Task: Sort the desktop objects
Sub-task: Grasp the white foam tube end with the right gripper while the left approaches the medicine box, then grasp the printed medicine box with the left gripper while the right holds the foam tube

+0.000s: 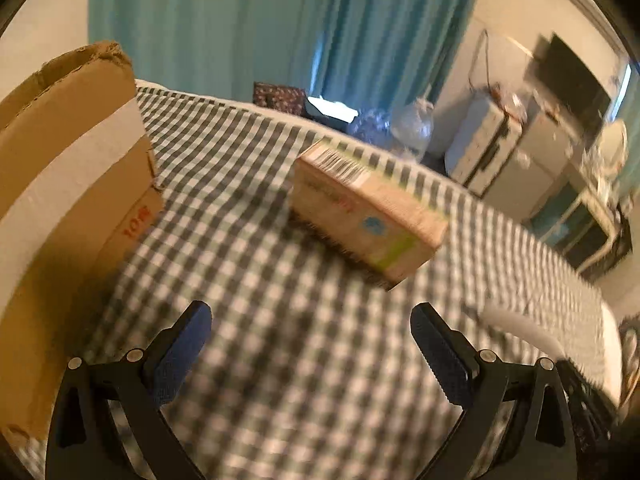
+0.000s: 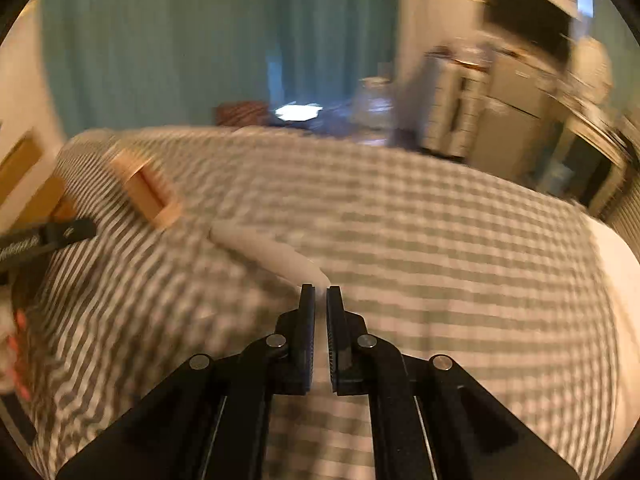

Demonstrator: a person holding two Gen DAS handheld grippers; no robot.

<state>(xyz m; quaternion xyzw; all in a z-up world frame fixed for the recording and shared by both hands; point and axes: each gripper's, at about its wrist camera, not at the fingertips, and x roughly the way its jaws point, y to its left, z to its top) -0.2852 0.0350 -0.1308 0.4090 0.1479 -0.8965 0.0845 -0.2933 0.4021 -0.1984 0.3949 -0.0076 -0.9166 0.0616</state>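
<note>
A small tan carton [image 1: 370, 212] with a barcode label stands on the checked tablecloth [image 1: 280, 360] ahead of my left gripper [image 1: 310, 340], which is open and empty. It also shows, blurred, in the right wrist view [image 2: 146, 190]. My right gripper [image 2: 320, 300] is shut on the near end of a long white object [image 2: 268, 250] that sticks out forward and to the left over the cloth. The white object shows blurred in the left wrist view [image 1: 520, 326], at the right.
A large open cardboard box [image 1: 60, 208] stands at the left of the table. Behind the far table edge are teal curtains [image 1: 240, 20], plastic bags [image 1: 412, 124], a white cabinet [image 1: 484, 140] and a dark screen [image 1: 568, 76]. The left gripper's arm [image 2: 44, 236] shows at the left.
</note>
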